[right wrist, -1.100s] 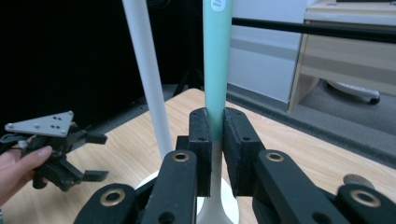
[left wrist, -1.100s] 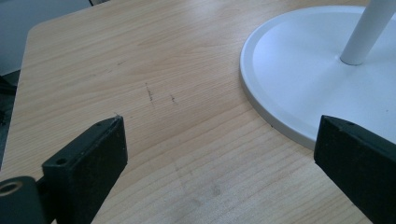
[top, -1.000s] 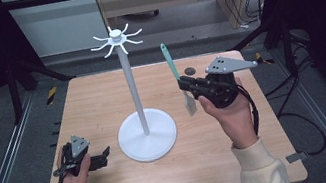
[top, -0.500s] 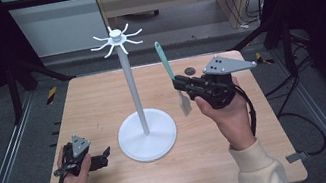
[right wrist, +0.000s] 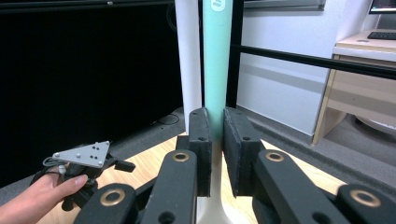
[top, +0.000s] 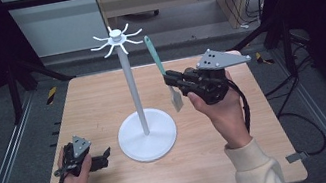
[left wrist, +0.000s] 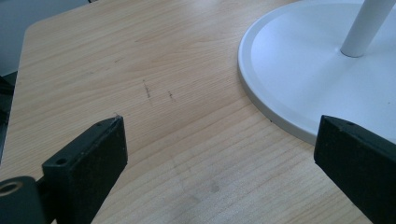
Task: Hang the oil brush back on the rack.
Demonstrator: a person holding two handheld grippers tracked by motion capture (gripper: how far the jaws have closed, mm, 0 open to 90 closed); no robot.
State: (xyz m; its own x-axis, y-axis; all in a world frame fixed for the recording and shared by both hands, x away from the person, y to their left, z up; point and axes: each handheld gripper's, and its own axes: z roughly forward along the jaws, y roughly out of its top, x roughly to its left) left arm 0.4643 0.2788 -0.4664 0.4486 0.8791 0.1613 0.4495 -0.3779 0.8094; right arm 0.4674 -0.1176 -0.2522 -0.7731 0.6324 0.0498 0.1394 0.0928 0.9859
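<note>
Gripping spatula (right wrist: pixel 216 56) (tip cropped, seemingly)

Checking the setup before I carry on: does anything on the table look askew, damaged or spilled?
Nothing stands out. The white hook stand stands upright on the wooden table, and the right tongs hold the teal spatula upright, slightly tilted, beside its pole.

Spatula (right wrist: pixel 217 56) handle top beyond frame edge
</note>
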